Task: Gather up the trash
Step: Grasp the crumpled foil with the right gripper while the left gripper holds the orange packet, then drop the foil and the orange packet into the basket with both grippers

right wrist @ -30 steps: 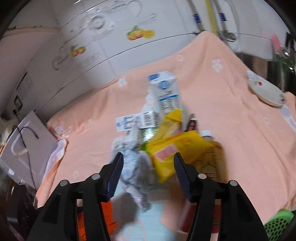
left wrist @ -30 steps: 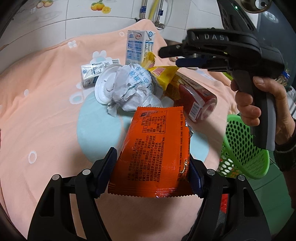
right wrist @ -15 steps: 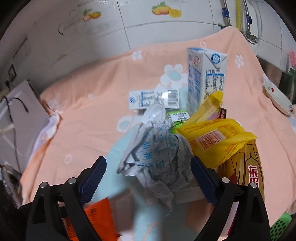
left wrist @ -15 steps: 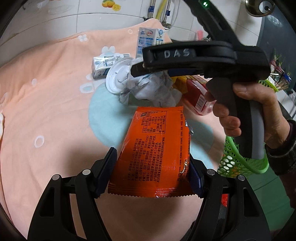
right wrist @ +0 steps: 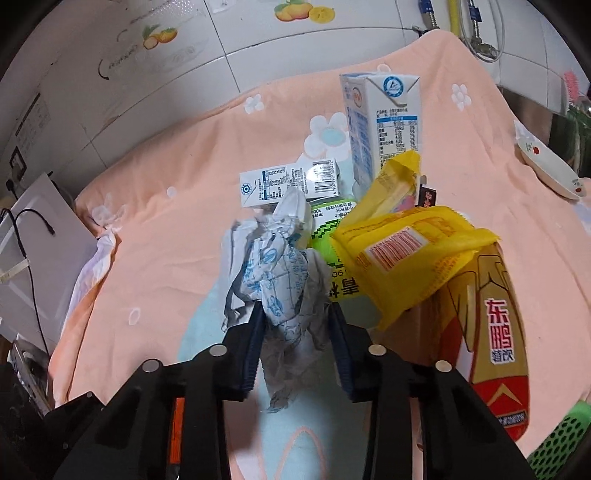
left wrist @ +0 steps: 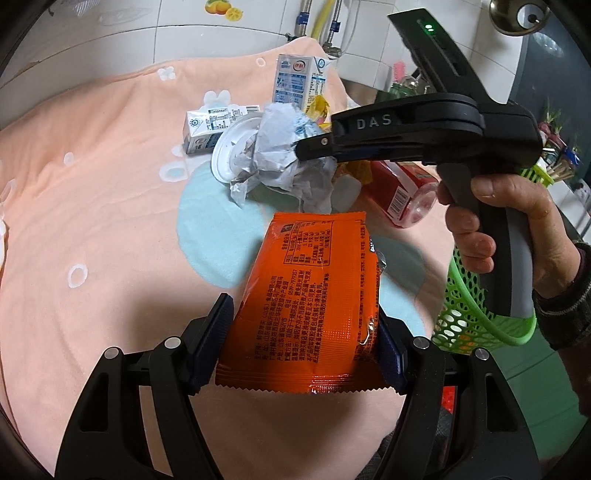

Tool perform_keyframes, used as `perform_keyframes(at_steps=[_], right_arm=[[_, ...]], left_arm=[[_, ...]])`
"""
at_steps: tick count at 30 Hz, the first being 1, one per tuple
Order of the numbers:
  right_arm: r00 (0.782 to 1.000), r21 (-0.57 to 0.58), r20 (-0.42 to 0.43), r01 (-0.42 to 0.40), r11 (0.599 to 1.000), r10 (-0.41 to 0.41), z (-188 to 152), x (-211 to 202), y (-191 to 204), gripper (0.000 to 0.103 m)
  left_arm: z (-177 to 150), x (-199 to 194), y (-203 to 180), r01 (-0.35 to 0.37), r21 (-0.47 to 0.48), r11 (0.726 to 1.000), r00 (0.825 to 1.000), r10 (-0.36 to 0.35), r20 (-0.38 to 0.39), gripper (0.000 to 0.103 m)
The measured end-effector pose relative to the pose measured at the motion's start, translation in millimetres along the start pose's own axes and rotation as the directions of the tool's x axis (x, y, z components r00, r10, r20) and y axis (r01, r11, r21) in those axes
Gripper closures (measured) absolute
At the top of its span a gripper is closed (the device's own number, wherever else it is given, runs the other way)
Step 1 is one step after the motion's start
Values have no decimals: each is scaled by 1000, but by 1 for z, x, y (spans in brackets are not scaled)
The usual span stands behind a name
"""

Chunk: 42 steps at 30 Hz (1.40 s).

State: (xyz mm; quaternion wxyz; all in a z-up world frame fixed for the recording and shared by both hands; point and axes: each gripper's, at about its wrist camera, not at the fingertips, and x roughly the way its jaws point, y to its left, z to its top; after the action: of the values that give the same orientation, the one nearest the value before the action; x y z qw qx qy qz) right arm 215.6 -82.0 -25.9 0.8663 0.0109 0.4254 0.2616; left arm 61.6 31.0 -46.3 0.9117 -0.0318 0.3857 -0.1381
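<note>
Left wrist view first: the surface is a table draped in a peach cloth (left wrist: 110, 229) with little flower prints and a pale blue patch, backed by a white tiled wall (left wrist: 184, 33) with fruit stickers and some pipes at the far end. A green mesh basket (left wrist: 476, 314) sits off the right edge. The left gripper (left wrist: 303, 339) is clamped on an orange snack packet (left wrist: 314, 302), pads pressing its two long edges, packet sticking out toward the far pile. Past it, a person's hand (left wrist: 517, 236) holds the right gripper (left wrist: 306, 147) by its handle, and its tip is buried in a wad of crumpled paper (left wrist: 284, 155). Around that wad: a white lid (left wrist: 231, 155), a small carton lying flat (left wrist: 210, 127), a tall milk carton (left wrist: 295, 83) standing far back, and a red bottle (left wrist: 402, 192) on its side to the right.

Right wrist view: same peach cloth and tiled wall, plus a white dish (right wrist: 546, 166) far right (a grey box with a cable sits off the left edge). The right gripper's jaws have just been closing, and they now pinch the near end of the crumpled paper between the pads. A yellow wrapper (right wrist: 406, 254) lies just right of the paper, over the bottle.
</note>
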Motion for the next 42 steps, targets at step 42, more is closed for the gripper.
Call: perform_keyframes(at_steps=[42], right_arm=[[884,427,56,400,811,-465,-207,-222,-233,51]], left_arm=[[17,46,-204,296,315,902,955,-272,-118,33]])
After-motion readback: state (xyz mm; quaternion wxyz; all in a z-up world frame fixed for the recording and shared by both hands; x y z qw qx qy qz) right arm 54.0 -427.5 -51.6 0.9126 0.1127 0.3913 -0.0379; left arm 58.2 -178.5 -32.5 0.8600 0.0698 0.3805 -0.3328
